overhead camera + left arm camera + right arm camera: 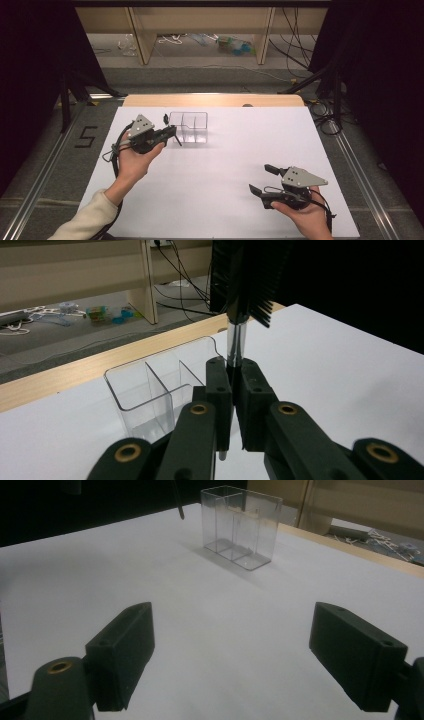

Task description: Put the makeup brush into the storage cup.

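My left gripper (171, 132) (232, 371) is shut on a slim brush (166, 120) (245, 275) with black bristles and a clear handle. It holds the brush upright by the handle, just left of a clear plastic organizer (189, 127) (150, 390) (240, 525) with several compartments. The organizer stands on the white table top (225, 165) toward the back left. The brush's lower tip (178, 507) hangs above the table beside the organizer. My right gripper (262, 179) (235, 630) is open with nothing between its jaws, low over the table's front right, pointing toward the organizer.
A wooden strip (215, 100) runs along the table's far edge. Beyond it stand wooden bench legs (142, 40), with cables and litter (230, 45) on the floor. Metal rails (45, 165) flank the table.
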### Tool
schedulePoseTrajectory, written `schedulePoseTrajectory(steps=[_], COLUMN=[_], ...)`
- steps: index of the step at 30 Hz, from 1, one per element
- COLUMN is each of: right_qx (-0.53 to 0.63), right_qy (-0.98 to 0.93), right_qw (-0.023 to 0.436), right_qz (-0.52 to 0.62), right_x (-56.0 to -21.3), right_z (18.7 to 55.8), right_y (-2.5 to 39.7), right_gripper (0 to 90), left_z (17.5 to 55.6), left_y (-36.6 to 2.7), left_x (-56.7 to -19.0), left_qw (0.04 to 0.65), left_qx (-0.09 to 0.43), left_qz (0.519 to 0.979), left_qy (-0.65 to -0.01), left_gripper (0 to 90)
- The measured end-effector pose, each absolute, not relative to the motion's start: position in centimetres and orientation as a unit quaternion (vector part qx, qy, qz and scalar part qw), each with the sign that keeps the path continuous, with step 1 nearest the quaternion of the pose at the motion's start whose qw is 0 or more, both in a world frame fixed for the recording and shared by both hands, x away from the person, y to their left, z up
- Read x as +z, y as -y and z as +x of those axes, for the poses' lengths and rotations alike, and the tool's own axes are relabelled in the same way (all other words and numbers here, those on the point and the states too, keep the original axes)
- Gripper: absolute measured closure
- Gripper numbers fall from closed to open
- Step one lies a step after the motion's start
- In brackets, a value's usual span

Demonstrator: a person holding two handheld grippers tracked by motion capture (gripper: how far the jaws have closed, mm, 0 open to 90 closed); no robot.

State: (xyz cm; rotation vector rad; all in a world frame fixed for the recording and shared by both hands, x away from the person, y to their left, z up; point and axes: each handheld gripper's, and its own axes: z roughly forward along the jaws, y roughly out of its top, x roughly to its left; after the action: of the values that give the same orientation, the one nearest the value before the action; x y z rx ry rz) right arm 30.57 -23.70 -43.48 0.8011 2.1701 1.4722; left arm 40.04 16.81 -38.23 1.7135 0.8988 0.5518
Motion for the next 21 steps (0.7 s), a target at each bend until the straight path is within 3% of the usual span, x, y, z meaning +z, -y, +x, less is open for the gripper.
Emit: schedulePoseTrajectory(steps=[21], right_qx=[0.526], right_qy=[-0.776], right_qw=[0.199], right_qz=[0.286], right_x=[-43.49], right_z=[30.58], right_y=[23.71], right_gripper=[19.3], left_z=[40.43], left_y=[-16.81], left_x=[-37.77], left_qw=[0.536], left_qx=[0.233], left_qz=[0.718], left_qy=[-0.377], left_gripper=[85.0])
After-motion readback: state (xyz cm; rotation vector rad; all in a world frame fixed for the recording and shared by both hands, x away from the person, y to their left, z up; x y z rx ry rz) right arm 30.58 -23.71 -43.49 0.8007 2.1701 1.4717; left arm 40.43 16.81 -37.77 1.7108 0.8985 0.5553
